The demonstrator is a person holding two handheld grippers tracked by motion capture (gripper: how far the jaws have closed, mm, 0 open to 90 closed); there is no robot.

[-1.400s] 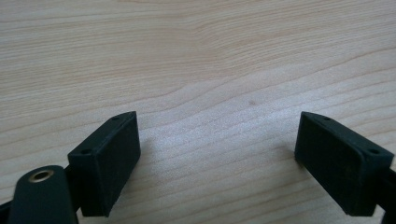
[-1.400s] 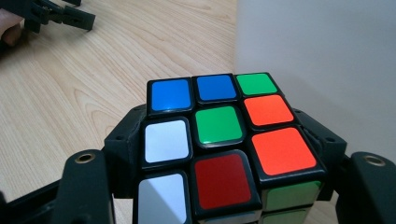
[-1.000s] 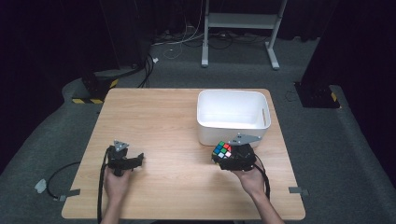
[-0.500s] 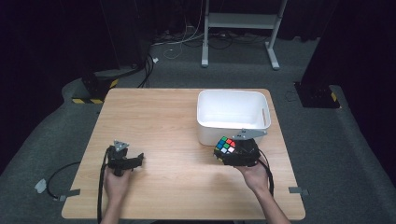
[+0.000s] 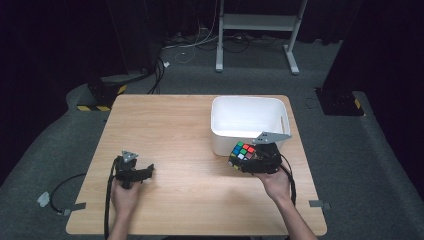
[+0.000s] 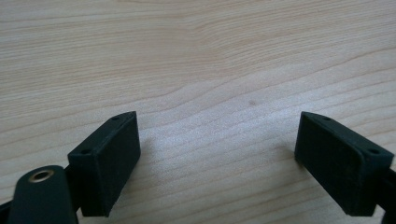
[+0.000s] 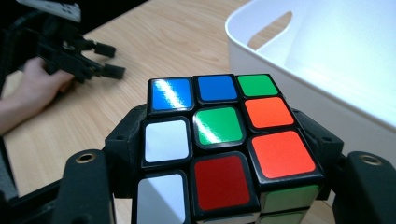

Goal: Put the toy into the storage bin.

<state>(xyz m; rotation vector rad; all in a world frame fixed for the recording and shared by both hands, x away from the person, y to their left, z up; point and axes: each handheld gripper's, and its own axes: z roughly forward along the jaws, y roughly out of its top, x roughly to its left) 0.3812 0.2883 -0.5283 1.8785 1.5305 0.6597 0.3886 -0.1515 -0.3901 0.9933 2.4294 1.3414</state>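
A scrambled Rubik's cube (image 5: pixel 244 150) hangs just above the wooden table (image 5: pixel 175 130), at the near wall of a white bin (image 5: pixel 225 137). My right gripper (image 5: pixel 243 157) is shut on it. In the right gripper view the black fingers (image 7: pixel 122 140) press the cube (image 7: pixel 219 130) from both sides, with the bin's rim (image 7: pixel 299 93) close on the right. My left gripper (image 5: pixel 149 171) rests low at the table's near left, a hand around it. Its jaws stand wide apart over bare wood, so this gripper (image 6: pixel 217 158) is open. It also appears far off in the right gripper view (image 7: pixel 100 60).
The bin holds nothing that I can see. A cable (image 5: pixel 62 187) trails from the left gripper off the table's left edge to the floor. Beyond the table stand a grey metal frame (image 5: pixel 257 22), floor cables (image 5: pixel 160 65) and dark weighted bases (image 5: pixel 100 95).
My right gripper has lifted the cube a little and carried it toward the bin's near wall. The left gripper has stayed where it was.
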